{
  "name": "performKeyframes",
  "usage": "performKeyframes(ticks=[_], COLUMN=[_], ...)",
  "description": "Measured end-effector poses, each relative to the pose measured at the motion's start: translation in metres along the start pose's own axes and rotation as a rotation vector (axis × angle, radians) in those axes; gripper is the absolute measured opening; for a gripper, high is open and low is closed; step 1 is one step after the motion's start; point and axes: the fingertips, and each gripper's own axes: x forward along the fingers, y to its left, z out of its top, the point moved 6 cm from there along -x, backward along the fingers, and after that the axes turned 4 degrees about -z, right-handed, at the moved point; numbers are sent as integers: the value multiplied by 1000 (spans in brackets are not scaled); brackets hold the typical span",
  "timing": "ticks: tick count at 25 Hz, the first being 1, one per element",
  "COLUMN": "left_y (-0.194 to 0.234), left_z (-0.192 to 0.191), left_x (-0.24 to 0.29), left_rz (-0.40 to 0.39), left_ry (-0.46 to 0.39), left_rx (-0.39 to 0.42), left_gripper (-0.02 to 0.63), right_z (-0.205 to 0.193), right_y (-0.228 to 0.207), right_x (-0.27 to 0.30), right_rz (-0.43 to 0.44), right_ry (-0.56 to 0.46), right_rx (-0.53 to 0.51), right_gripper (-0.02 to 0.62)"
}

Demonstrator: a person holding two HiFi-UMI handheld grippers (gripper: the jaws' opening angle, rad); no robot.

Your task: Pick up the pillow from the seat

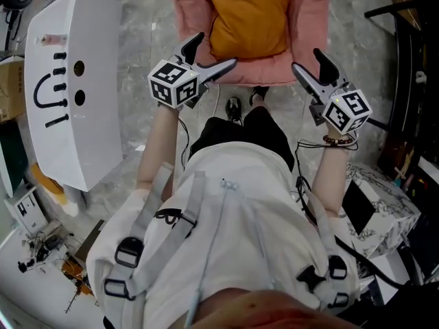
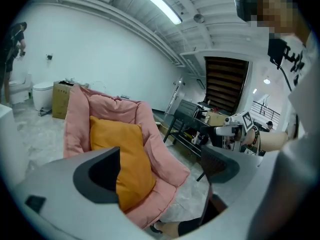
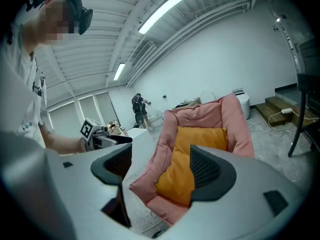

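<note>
An orange pillow [image 1: 250, 12] lies against the back of a pink cushioned seat [image 1: 312, 26] straight ahead of me. My left gripper [image 1: 211, 55] hovers at the seat's front left corner, open, with nothing between its jaws. My right gripper [image 1: 312, 69] hangs off the seat's front right corner, also open and empty. In the left gripper view the pillow [image 2: 125, 154] and the seat [image 2: 162, 144] show between the spread jaws, well beyond them. The right gripper view frames the pillow [image 3: 182, 159] and the seat [image 3: 200, 116] the same way, at a distance.
A white cabinet [image 1: 75, 81] stands on the floor at the left. A black rack [image 1: 411, 81] and a marbled box [image 1: 384, 204] are at the right. A black table [image 2: 187, 119] stands beside the seat, a cardboard box [image 2: 60, 99] behind it.
</note>
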Motion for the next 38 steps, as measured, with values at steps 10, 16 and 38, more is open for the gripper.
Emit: performKeyframes(ticks=[10, 16, 38], left_y=[71, 119, 270], left_z=[-13, -28, -155], left_x=[72, 111, 219], left_rz=[137, 211, 232], left_ry=[110, 182, 317], left_rx=[-141, -235, -453], left_gripper=[505, 511, 551], right_z=[-20, -33, -163], right_y=[-118, -167, -298], right_x=[82, 135, 283], right_rz=[71, 131, 133], right_ry=[98, 219, 422], right_rx=[140, 143, 327], right_gripper=[388, 388, 428])
